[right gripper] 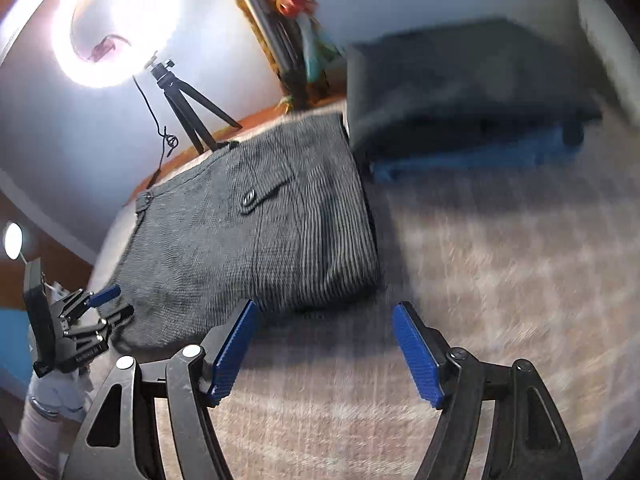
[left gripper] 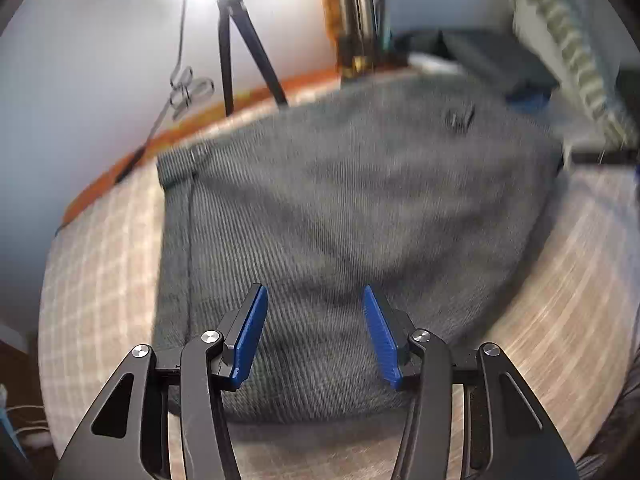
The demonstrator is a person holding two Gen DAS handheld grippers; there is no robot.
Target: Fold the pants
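Observation:
The grey ribbed pants lie folded into a compact rectangle on the plaid-covered surface. They also show in the right wrist view, with a buttoned back pocket facing up. My left gripper is open and empty, its blue pads just above the pants' near part. It also shows in the right wrist view, at the pants' left edge. My right gripper is open and empty over the bare cover, just off the pants' near right corner.
A stack of folded dark and blue clothes lies right of the pants at the back. A ring light on a small black tripod stands behind the pants by the wall. The surface has an orange back edge.

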